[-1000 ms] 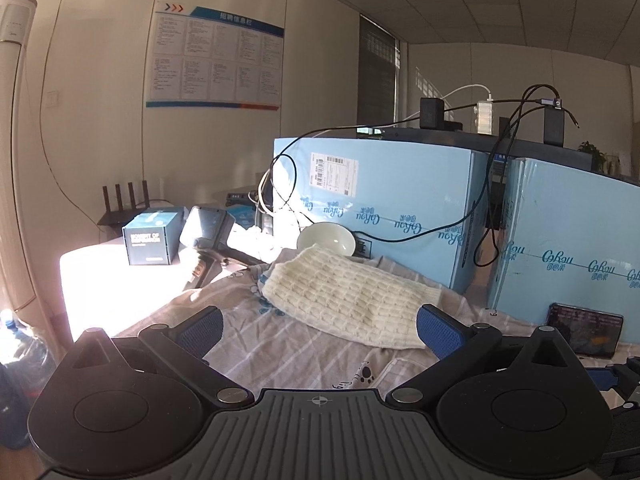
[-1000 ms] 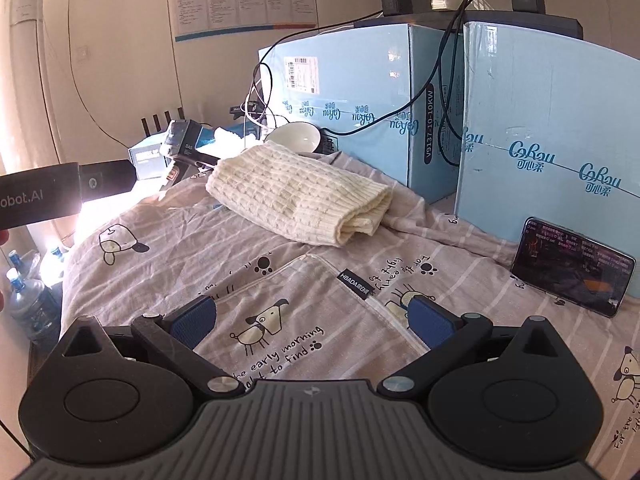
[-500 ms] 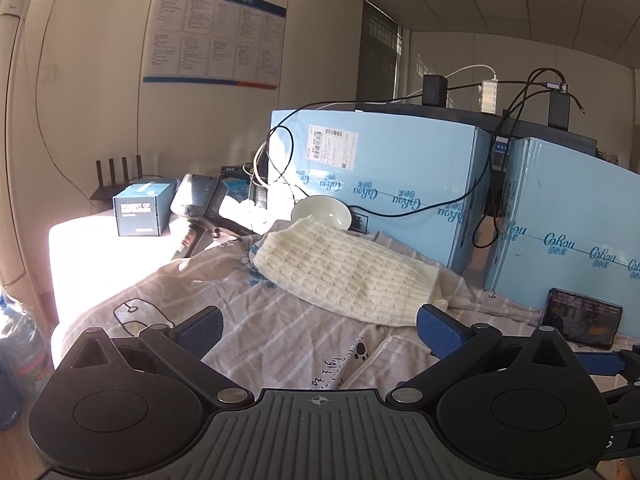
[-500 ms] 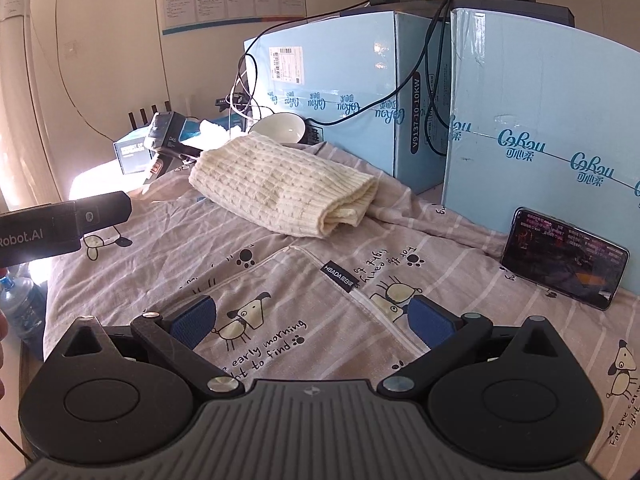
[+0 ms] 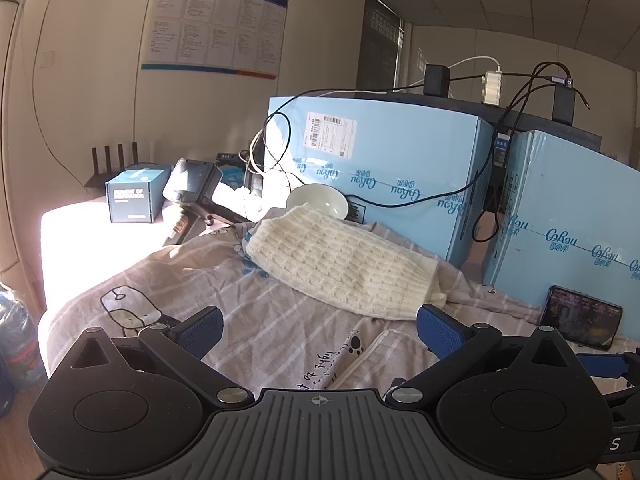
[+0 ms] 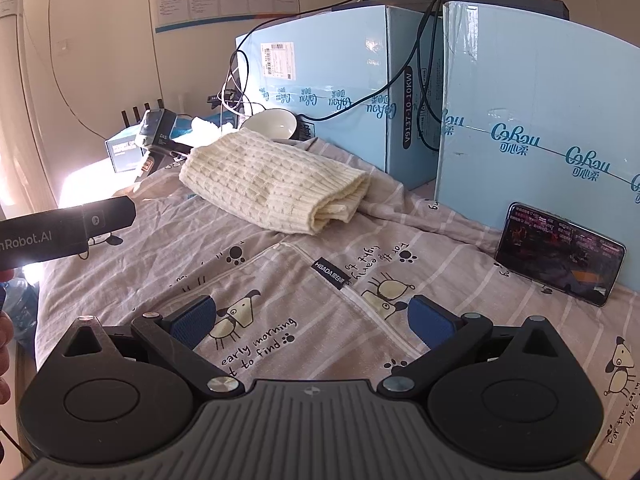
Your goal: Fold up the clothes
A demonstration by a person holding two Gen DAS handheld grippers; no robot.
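Note:
A folded cream knit sweater (image 5: 344, 264) lies on the cartoon-print sheet (image 5: 248, 312), in front of the blue boxes; it also shows in the right wrist view (image 6: 272, 184). My left gripper (image 5: 320, 326) is open and empty, held above the sheet short of the sweater. My right gripper (image 6: 312, 320) is open and empty above the sheet (image 6: 280, 280), near a black label (image 6: 331, 274). The left gripper's body (image 6: 64, 228) shows at the left edge of the right wrist view.
Two large blue boxes (image 5: 384, 176) (image 6: 540, 128) with cables stand behind the sweater. A phone (image 6: 560, 252) leans against the right box. A white bowl (image 5: 318, 202), a small dark blue box (image 5: 134, 200) and a black device (image 5: 192, 184) sit at the back left.
Both grippers have drawn back and risen slightly; the sweater looks lower and farther in both views. Both stay open and empty. The sweater has not moved.

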